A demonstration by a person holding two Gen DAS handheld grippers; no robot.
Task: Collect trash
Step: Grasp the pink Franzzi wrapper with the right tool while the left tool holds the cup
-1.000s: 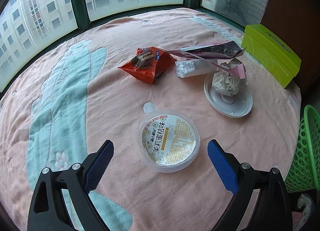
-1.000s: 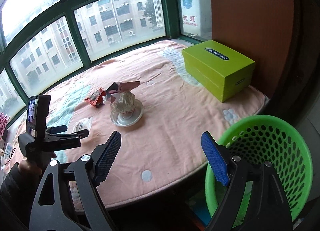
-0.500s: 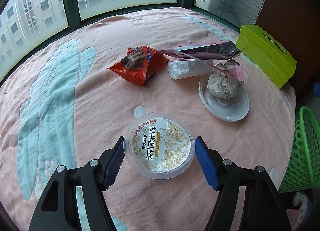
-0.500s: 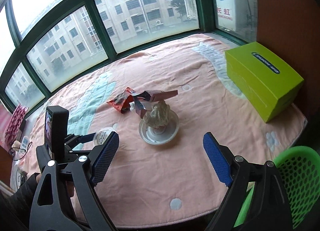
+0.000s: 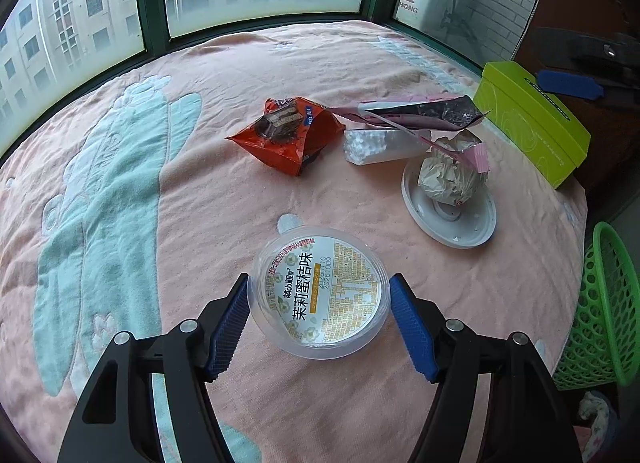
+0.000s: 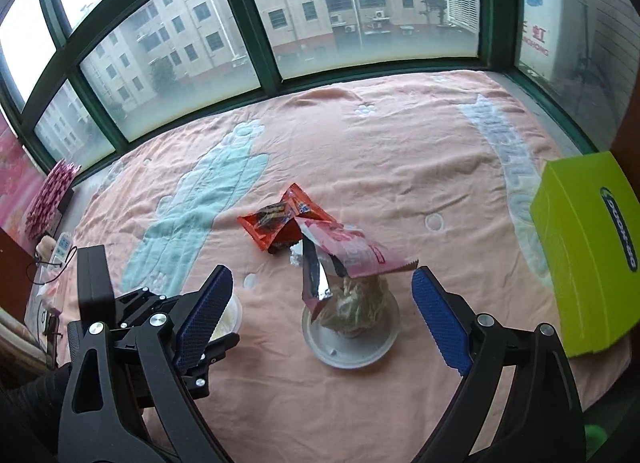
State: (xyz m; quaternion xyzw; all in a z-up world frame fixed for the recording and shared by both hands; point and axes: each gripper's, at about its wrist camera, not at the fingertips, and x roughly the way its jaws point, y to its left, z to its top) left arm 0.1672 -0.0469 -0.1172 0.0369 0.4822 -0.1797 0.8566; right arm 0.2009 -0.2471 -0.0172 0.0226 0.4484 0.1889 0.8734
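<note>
A clear plastic jelly cup [image 5: 318,295] with a printed lid sits on the pink blanket [image 5: 200,223]. My left gripper [image 5: 318,279] is shut on it, a blue pad pressing each side. Behind it lie an orange snack wrapper [image 5: 288,135], a pink foil wrapper [image 5: 420,111], a white foam block [image 5: 380,147] and a crumpled paper ball [image 5: 448,179] on a white plate [image 5: 468,231]. My right gripper [image 6: 322,271] hovers above that plate [image 6: 348,355] and the pink wrapper [image 6: 344,251]. Its jaws are opening and nothing is between the pads.
A green mesh basket [image 5: 604,311] stands off the blanket's right edge. A lime-green box [image 6: 588,247] sits at the right by a brown wall. Windows ring the far side. A sleeve shows at the lower left of the right wrist view.
My left gripper closed from wide open onto the jelly cup. My right gripper swung left from over the green basket to above the plate, and its jaws spread wider.
</note>
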